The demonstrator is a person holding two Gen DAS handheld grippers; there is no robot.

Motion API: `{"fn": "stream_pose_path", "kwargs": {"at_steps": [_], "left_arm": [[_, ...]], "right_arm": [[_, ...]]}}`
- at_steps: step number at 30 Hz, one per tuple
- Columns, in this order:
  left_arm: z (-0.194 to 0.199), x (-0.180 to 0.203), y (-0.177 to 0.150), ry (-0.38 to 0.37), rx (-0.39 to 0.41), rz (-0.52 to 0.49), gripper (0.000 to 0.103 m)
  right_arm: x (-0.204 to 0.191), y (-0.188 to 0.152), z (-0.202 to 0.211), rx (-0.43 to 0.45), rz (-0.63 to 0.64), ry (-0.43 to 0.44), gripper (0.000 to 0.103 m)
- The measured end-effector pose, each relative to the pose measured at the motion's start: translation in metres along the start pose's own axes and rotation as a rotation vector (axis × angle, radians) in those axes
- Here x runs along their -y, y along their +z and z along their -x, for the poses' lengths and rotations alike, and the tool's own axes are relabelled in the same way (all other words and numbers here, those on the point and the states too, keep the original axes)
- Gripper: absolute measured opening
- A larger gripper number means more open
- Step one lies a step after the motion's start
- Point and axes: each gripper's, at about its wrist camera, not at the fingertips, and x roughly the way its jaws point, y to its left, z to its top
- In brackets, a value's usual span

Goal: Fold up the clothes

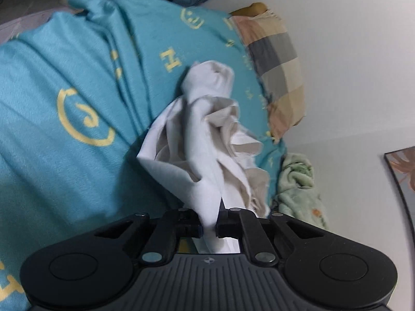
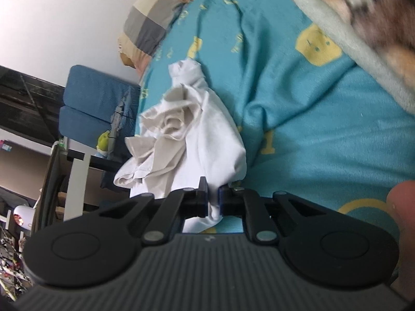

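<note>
The bed, covered by a teal sheet (image 1: 52,155) printed with yellow motifs, fills most of both views. A checked pillow (image 1: 275,70) lies at the upper right of the left wrist view and at the upper left of the right wrist view. A pale green fleece blanket (image 1: 298,184) lies at the right edge of the bed in the left wrist view.

The white garment (image 1: 205,129) occupies the centre of both views. It is bunched and creased, one end held in the grippers, the remainder trailing away over the sheet. Whether the far end rests on the sheet cannot be determined.

The left hand-held gripper (image 1: 208,224) is closed on a gathered portion of the garment. The right hand-held gripper (image 2: 213,202) is likewise closed on a gathered portion of the same garment (image 2: 197,134).

Handling assessment: the fabric appears thin, light and fully limp. It will sag and crumple wherever unsupported. Recommended hold: hems or corners, not gathered folds, so that tension spreads the cloth flat.

Legible markings: a yellow "H" (image 1: 170,61) on the sheet. Other printed characters are too distorted to read. No brand is visible.
</note>
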Motion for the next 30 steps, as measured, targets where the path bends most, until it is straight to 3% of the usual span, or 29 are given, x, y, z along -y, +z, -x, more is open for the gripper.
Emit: {"fn": "stream_pose_path", "kwargs": {"at_steps": [4,17,24,30], "left_arm": [[0.033,0.021,-0.003,-0.056,0.004,0.008,0.008],[0.164,0.041,-0.059,-0.044,-0.033,-0.068,0.008],[0.165,0.042,-0.054,-0.062,-0.018,-0.031,0.008],[0.115,0.056,-0.016,-0.077,0.001,0.034,0.008]], "right_arm": [[-0.018,0.0,0.027,0.033,0.012,0.048,0.009],[-0.053,-0.063,0.145,0.075,0.072,0.041,0.009],[-0.055,-0.059,0.147,0.077,0.014,0.066,0.01],[-0.061,-0.016,0.105,0.072,-0.094,0.111,0.01]]}}
